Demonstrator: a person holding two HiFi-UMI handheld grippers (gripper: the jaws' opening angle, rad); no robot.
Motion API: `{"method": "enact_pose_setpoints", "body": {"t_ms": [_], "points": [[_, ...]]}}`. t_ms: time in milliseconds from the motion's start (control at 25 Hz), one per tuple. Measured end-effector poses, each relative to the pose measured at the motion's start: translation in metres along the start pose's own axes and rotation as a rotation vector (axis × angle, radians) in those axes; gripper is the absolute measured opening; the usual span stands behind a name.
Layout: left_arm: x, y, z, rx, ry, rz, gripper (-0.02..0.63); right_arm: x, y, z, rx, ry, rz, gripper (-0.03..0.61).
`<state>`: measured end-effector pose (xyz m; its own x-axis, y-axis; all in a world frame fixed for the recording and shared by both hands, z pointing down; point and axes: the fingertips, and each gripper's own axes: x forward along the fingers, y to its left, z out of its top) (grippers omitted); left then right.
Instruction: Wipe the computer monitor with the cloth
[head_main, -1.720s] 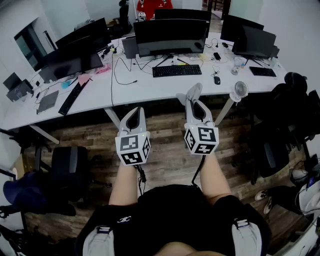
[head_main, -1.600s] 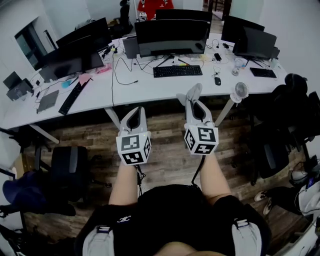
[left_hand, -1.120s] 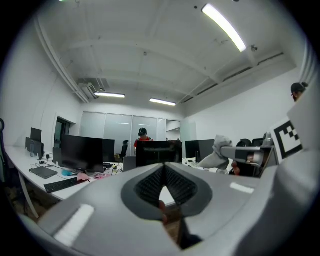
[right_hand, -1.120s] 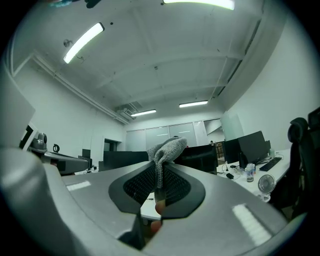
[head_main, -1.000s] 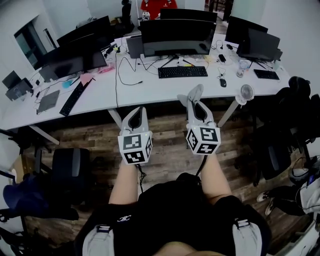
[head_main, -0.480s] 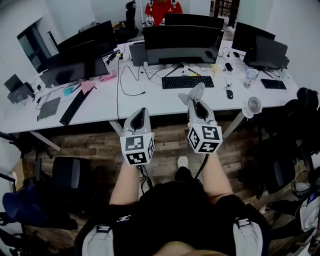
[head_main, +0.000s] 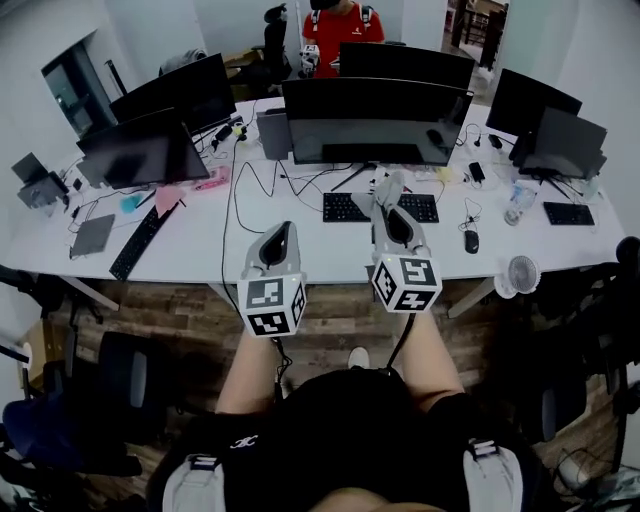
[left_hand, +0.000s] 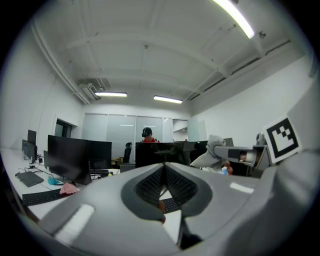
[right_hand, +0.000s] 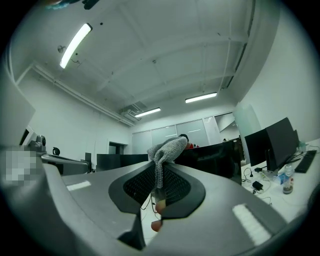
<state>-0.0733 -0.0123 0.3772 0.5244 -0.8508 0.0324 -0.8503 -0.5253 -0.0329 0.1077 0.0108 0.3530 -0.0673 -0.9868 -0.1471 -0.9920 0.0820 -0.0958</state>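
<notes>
Right gripper view alone shows right tool (right_hand: 158, 172) clamping cloth (right_hand: 167, 147).

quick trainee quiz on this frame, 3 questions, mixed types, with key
1. Multiple choice: what is between the jaws of the right gripper?
A) a grey knitted cloth
B) a blue sponge
C) nothing

2. True or false: the left gripper has its jaws wide apart around a cable.

3. Fill in the blank: the black keyboard lies on the white desk in front of the wide, dark-screened ____.

Key:
1. A
2. False. Its jaws are together with nothing between them.
3. monitor
</notes>
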Motion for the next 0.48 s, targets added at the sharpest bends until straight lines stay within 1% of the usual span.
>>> {"method": "enact_pose_setpoints", "body": {"t_ms": [240,360,480], "points": [[0.089,0.002,0.019,-0.006,-0.011,0.035,0.055,0.084,-0.04,0.009,-0.004,-0.012,0.079,0.031],[0.12,0.006,0.022,0.005,-0.003,0.057,0.055,0.118,-0.052,0.009,-0.005,-0.016,0.118,0.031],[0.14,0.011,0.019,0.003,0.015,0.068,0.055,0.146,-0.059,0.006,0.015,-0.013,0.146,0.031]]}}
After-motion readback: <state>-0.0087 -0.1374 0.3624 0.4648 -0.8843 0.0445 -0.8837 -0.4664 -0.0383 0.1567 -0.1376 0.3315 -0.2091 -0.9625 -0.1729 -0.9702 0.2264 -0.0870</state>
